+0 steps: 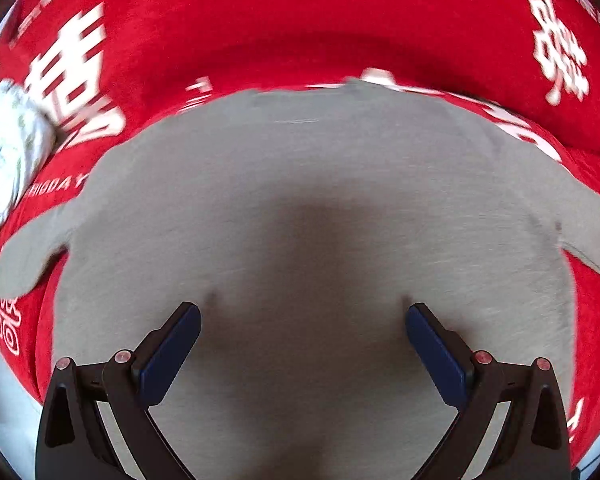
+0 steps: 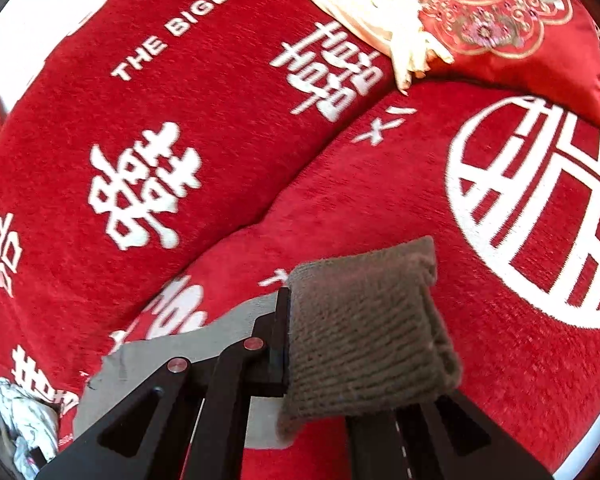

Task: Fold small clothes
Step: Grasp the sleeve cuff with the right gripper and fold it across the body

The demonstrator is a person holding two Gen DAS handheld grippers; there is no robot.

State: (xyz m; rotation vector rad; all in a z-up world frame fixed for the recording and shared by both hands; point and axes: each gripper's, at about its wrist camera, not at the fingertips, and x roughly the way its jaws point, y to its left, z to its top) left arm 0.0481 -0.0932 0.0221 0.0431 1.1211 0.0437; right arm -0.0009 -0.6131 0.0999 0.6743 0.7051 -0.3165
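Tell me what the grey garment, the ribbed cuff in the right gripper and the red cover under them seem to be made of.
Grey spread-out garment: looks like soft matte jersey or fleece, smooth with no sheen; blur leaves it open. Grey-brown ribbed cuff clamped in the right gripper: a knit, shown by clear rows of ribbing. Red cover with white printed characters: appears a short-pile, chenille-like fabric, from its fuzzy matte nap.

One grey garment (image 1: 300,184), two grippers (left (image 1: 303,320), right (image 2: 290,304)), one embroidered cushion (image 2: 500,20)

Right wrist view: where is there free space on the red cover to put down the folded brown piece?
Free: the red cover between the white characters and the big white circle. Crowded: the far corner with the red cushion and cream cloth, and the near left, where the grey garment lies.
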